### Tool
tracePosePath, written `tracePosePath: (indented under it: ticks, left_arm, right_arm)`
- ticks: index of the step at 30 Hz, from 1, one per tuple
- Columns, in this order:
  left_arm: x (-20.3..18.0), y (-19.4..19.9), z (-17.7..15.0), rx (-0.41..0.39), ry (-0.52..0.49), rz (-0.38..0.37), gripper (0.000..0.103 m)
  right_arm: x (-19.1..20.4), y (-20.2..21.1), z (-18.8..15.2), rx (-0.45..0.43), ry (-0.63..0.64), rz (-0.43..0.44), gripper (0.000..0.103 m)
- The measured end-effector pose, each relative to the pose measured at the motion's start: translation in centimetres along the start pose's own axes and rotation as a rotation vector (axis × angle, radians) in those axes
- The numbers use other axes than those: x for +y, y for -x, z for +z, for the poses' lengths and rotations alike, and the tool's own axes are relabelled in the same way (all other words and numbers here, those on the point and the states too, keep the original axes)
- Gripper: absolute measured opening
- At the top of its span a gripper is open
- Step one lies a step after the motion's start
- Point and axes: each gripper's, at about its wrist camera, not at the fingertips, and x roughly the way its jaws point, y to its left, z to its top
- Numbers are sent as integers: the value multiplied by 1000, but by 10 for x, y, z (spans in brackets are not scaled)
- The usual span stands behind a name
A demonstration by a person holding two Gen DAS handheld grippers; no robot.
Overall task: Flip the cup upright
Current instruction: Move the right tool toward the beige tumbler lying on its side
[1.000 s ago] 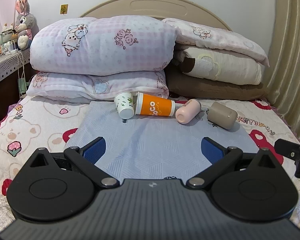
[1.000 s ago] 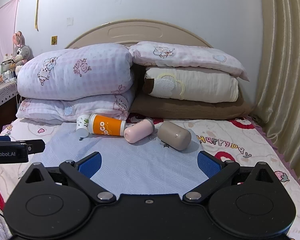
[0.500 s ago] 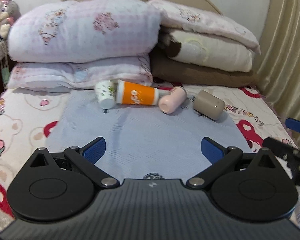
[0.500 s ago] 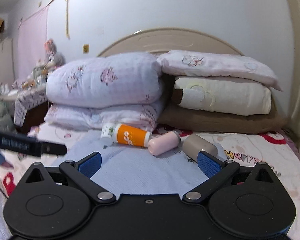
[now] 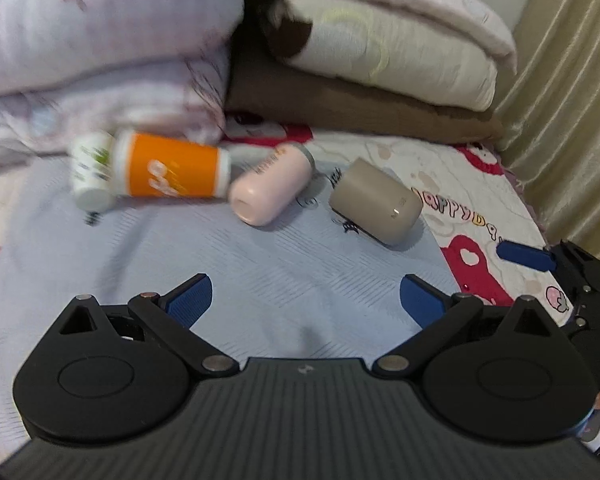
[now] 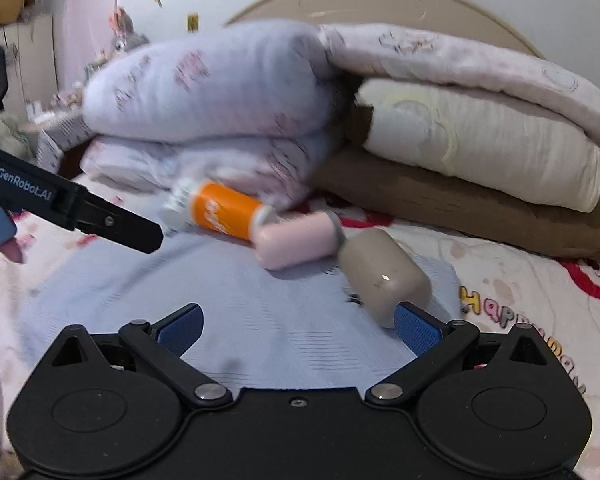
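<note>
- Both claws, left (image 5: 304, 300) and right (image 6: 298, 326), are gaping wide and holding nothing.
- The smooth rounded taupe cup (image 6: 382, 276) is lying sideways on the soft blue bed mat (image 5: 260, 264); a nudge risks rolling it.

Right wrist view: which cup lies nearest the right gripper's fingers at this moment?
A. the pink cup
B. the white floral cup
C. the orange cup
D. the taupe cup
D. The taupe cup lies on its side just ahead of the open right gripper, its near end by the right-hand finger, while the pink cup, orange cup and white floral cup lie farther back toward the pillows.
</note>
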Motion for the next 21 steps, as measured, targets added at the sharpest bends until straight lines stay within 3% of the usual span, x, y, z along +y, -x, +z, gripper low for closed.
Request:
tracePosePath:
  ticks: [5,8,12,21]
  left_arm:
    - [4,-54,5,19,42,-6,101]
    - [7,-73,9,4,42,-2,101]
    - [5,-93,16,-1,41,-54,101]
    - [20,-121,22,-11,99,-96,101]
  right_arm:
    - [-17,-44,-3,66,99,-54,103]
    - [-20,-68,0,100,224,-115,102]
    - [-28,-97,6,120,369,-151,102]
    - [-51,-150,22,207,391,-136,98]
